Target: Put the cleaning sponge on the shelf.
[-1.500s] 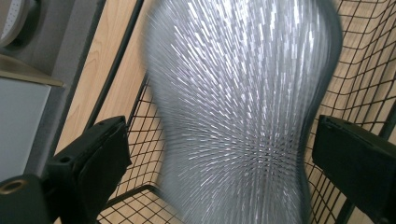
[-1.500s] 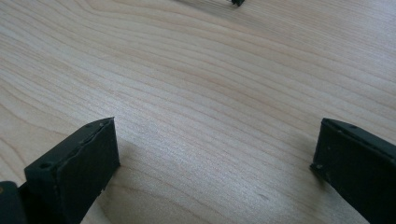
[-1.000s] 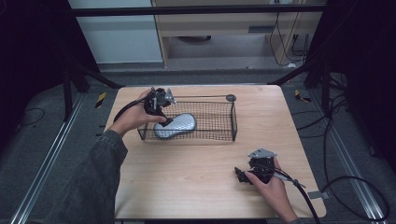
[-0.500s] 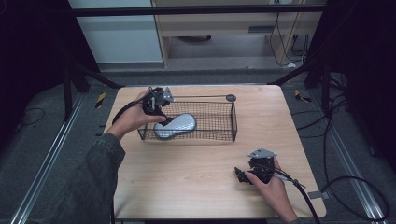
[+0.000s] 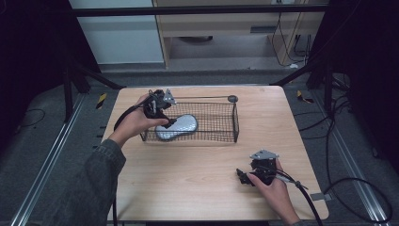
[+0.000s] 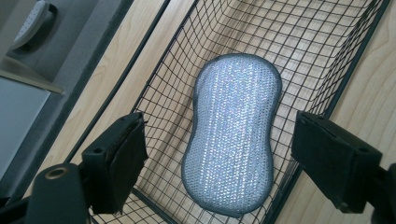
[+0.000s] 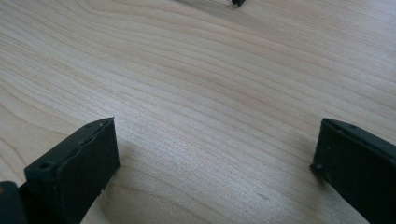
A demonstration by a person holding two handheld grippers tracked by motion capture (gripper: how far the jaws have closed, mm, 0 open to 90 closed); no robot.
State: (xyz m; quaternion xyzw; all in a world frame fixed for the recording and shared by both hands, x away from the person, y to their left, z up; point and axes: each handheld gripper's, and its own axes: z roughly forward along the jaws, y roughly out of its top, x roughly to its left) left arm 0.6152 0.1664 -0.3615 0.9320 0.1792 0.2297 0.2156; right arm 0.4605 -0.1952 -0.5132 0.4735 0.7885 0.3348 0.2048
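The left gripper [image 5: 168, 123] hangs over the left end of the wire basket [image 5: 221, 134], and its jaws stand wide apart with nothing between them. In the left gripper view the silver sponge [image 6: 232, 135] lies flat on the basket floor, right below the gap between the two jaws. I think the step in hand is either picking the sponge up or having just let it go, and I cannot tell which.

If it is a pick, here is how to do it well. Come straight down so one jaw lands on each long side of the sponge. The narrow middle of the sponge looks like the best place to pinch. Keep the jaws away from the basket wires, because the near wall is close to one jaw and could catch it. The sponge looks soft, so a gentle squeeze should do.

The basket sits near the far edge of the bench [image 5: 188, 188], a bit left of the middle.

The right gripper [image 5: 243, 176] rests near the front right corner of the bench. Its jaws are wide apart too, and they hold nothing, just bare wood under them.

Now count: one basket, one sponge, two grippers, one bench
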